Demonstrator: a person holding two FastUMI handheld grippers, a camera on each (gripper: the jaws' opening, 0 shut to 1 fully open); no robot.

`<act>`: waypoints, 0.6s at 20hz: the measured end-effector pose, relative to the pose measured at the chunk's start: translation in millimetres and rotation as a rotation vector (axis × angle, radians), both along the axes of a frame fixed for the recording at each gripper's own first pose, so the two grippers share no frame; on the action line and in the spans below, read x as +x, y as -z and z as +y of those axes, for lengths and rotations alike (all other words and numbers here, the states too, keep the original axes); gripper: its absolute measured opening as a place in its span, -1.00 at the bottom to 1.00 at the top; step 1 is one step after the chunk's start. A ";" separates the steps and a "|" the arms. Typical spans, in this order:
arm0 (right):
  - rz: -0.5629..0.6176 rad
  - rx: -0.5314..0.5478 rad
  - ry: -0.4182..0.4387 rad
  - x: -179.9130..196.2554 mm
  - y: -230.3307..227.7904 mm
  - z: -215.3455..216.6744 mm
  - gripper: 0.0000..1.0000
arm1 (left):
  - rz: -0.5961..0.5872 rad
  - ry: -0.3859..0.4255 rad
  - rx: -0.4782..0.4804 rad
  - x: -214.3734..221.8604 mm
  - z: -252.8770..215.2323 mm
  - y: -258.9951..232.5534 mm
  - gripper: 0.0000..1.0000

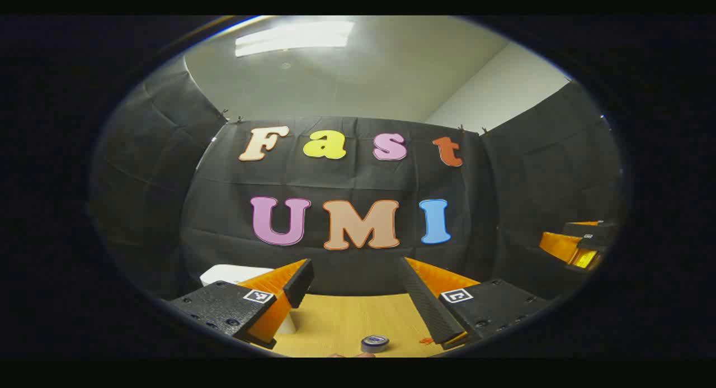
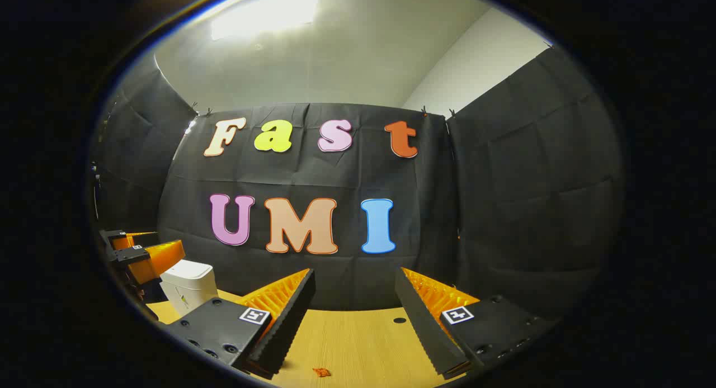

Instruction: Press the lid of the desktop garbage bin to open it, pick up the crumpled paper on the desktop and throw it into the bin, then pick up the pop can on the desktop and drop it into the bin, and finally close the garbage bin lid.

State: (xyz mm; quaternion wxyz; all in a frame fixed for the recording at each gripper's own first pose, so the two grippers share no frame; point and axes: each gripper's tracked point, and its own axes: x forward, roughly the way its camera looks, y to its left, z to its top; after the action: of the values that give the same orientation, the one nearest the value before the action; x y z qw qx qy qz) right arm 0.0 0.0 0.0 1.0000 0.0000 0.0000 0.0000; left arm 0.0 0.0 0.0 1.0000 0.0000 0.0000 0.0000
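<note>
bin (image 2: pixel 189 287): I see it white, lid down, far left on the desk (image 2: pixel 358 343) | pop can (image 1: pixel 375 342): upright at near desk edge, between my left gripper (image 1: pixel 358 293) fingers | left gripper: spread, empty | right gripper (image 2: pixel 355 304): spread, empty, above bare desk; small orange scrap (image 2: pixel 321 372) below it

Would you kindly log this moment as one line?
left gripper: open, empty | right gripper: open, empty | garbage bin: lid shut | pop can: on table

both views face wall, share desktop (image 1: pixel 347 321)
</note>
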 end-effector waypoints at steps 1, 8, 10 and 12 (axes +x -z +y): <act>-0.004 0.001 -0.008 -1.1 -0.6 0.8 0.91 | -0.007 -0.003 -0.001 -0.2 0.4 -2.3 0.84; -0.045 0.040 -0.115 -6.7 -8.4 22.7 0.91 | -0.013 -0.035 0.003 -5.3 8.4 -3.9 0.84; -0.036 0.030 -0.111 -1.6 -3.5 17.6 0.91 | -0.012 -0.040 0.003 -7.2 10.1 -3.4 0.84; -0.021 0.000 -0.084 2.3 1.2 12.1 0.90 | -0.009 -0.043 0.000 -9.8 10.0 -3.9 0.84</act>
State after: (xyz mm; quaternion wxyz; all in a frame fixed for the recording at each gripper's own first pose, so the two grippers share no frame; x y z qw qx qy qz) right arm 2.3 12.1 -1.2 0.9991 0.0002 -0.0105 0.0418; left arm -9.8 10.0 3.9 0.9998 0.0002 -0.0046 0.0213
